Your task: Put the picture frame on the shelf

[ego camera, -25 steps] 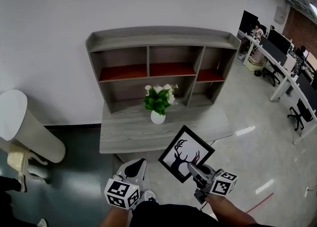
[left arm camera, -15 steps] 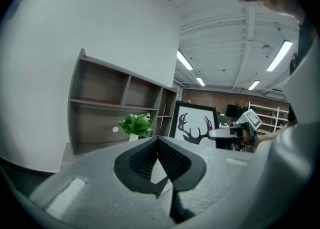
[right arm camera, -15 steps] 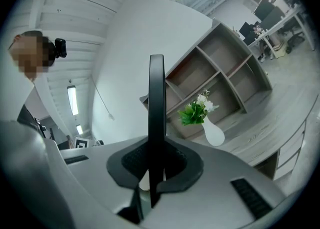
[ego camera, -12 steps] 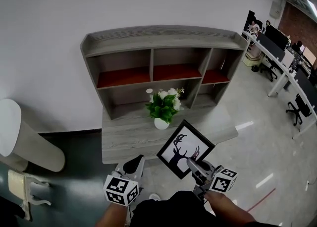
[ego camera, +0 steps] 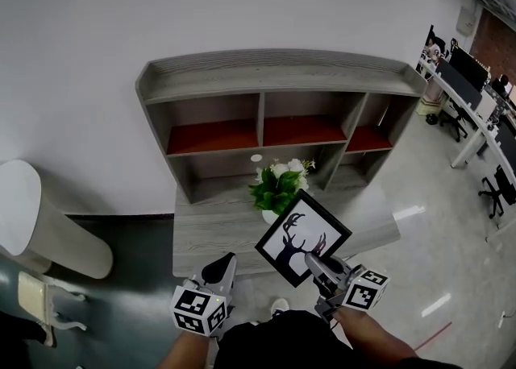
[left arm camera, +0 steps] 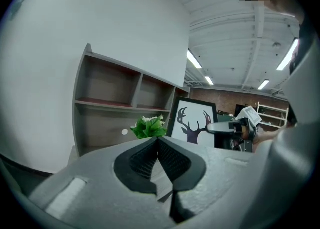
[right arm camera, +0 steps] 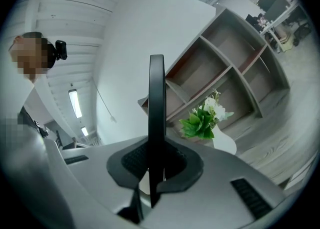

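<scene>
A black picture frame [ego camera: 302, 238] with a deer silhouette is held upright at its lower corner, my right gripper [ego camera: 316, 265] shut on it. In the right gripper view the frame [right arm camera: 156, 103] shows edge-on, clamped between the pads of the right gripper [right arm camera: 156, 160]. My left gripper [ego camera: 219, 267] hangs beside it at the left, shut with nothing in it; its view shows the pads of the left gripper [left arm camera: 158, 145] meeting, with the frame [left arm camera: 195, 123] off to the right. The grey shelf unit [ego camera: 274, 77] with red-floored compartments stands ahead on a grey desk [ego camera: 205, 234].
A green plant in a white vase [ego camera: 280, 188] stands on the desk just beyond the frame, in front of the lower shelf compartments. A white rounded object [ego camera: 40, 214] is at the left. Office desks and chairs [ego camera: 476, 109] fill the right side.
The desk and shelf have drawn nearer in the head view. Both grippers have moved toward the desk, the right one still holding the frame, which now overlaps the plant.
</scene>
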Demonstrator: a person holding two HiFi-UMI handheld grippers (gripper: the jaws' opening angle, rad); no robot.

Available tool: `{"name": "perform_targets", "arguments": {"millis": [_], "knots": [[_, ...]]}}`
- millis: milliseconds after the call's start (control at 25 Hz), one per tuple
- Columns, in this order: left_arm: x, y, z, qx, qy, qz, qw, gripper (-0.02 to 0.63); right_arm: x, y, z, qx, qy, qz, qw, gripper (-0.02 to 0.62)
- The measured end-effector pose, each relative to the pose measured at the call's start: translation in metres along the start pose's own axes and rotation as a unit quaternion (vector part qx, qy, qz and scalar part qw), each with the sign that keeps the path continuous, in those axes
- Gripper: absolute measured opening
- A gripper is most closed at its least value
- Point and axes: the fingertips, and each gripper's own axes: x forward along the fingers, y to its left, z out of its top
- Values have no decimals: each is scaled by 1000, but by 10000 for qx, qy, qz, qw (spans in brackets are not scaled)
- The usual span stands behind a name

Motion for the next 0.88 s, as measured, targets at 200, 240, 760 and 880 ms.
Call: {"name": "perform_targets", "arguments": {"millis": [200, 240, 760, 880], "knots": [[21, 15, 28, 131, -118, 276, 9995, 9, 27, -12, 28, -9, 84, 303, 9995, 41], [25, 18, 31, 141, -138, 341, 9992, 9, 31, -14, 32, 9, 85, 363, 9993, 41], [40, 53, 15, -33, 76, 580, 9983, 9, 77, -34, 42, 59, 201, 572, 9981, 41], [45, 67, 24, 45, 93, 445, 9990, 9, 93, -32, 48, 41, 117, 480, 9988, 41]]}}
